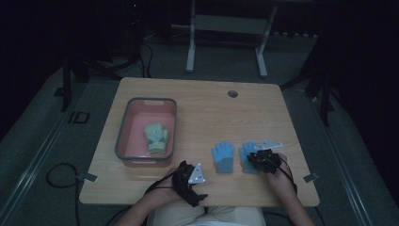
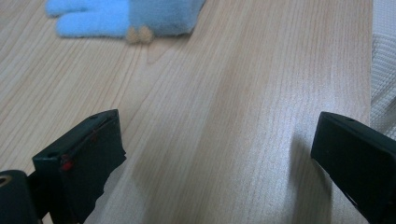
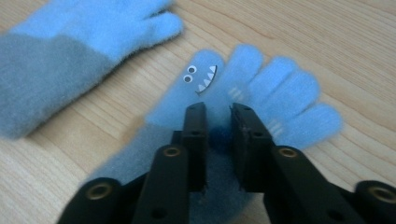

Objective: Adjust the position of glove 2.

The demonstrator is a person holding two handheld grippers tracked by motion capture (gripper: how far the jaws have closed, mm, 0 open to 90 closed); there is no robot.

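I see two fuzzy blue knit gloves lying flat on the pale wood-grain bench (image 1: 207, 108), fingers pointing away from me. My right hand-held gripper (image 3: 218, 122) sits on the right glove (image 3: 261, 88), its jaws narrow and pinching a tuft of the fleecy fabric between them. That glove has a little monster face stitched on the thumb: two googly eyes and jagged white teeth. The left glove (image 3: 70, 51) lies just beside it, with a darker grey-blue cuff. My left hand-held gripper (image 2: 215, 154) rests near the bench's front edge, jaws wide over bare wood. Farther left stands a grey-rimmed pink plastic tub (image 1: 123, 136) holding a green glove (image 1: 156, 136). No writing is legible.
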